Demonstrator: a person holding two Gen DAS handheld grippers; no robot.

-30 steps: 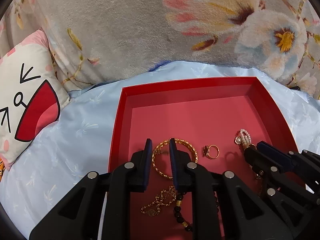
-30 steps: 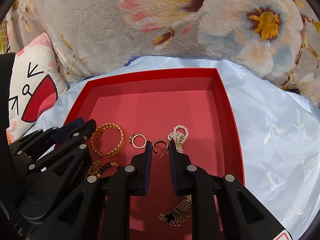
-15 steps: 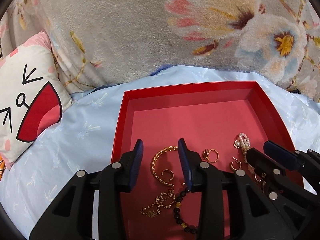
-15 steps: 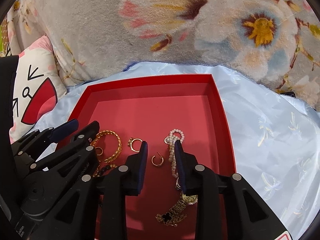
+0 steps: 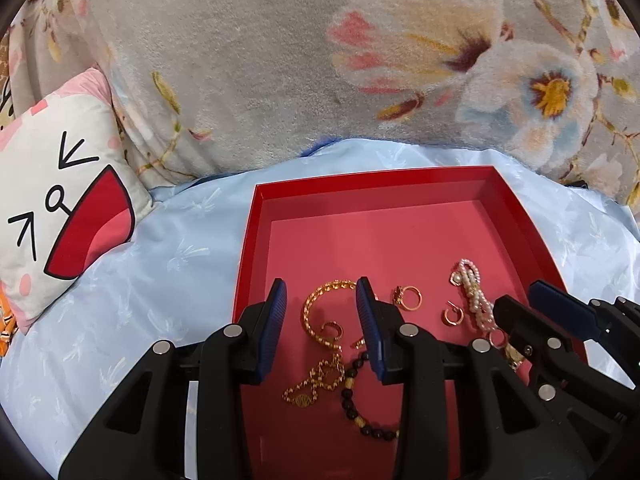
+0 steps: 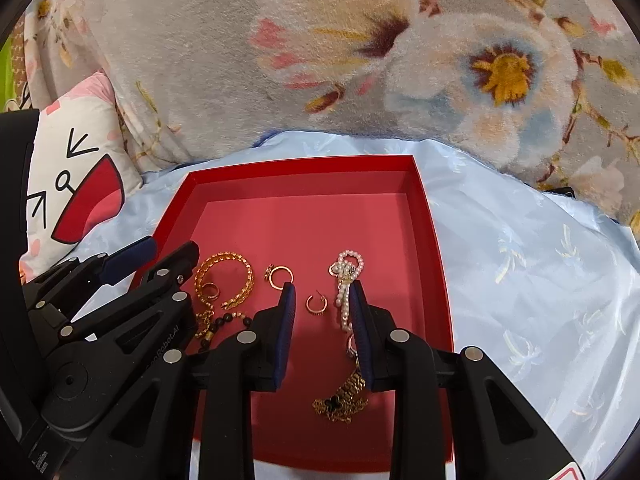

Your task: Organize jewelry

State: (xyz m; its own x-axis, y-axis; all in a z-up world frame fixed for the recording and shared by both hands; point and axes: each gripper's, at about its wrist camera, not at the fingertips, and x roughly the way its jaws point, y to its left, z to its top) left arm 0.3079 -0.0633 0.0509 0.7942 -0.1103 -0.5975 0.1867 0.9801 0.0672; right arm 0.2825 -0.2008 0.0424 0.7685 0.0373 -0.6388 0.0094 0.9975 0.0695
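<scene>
Tray: a red tray lay on pale blue bedding, mid-frame in both views.
Left tongs: my left tongs stood partly open at lower centre of the left view, gripping nothing; their jaws had just been opening, with a small gold hoop lying loose on the tray floor between them.
Right tongs: my right tongs stood likewise partly open and empty, having just been opening; a second gold hoop earring lay free between the jaws.
Gold bangle: open chain-link bangle, lower centre, around the first hoop.
Ring: gold ring, right of the bangle.
Pearl strand: pearl strand, just beside my right jaw.
Dark bead bracelet: bead bracelet, bottom centre.
Gold chain: gold chain, left of the beads.
Clover necklace: black clover necklace, bottom of the right view.
Backdrop: floral plush blanket above; cartoon cushion at left.
</scene>
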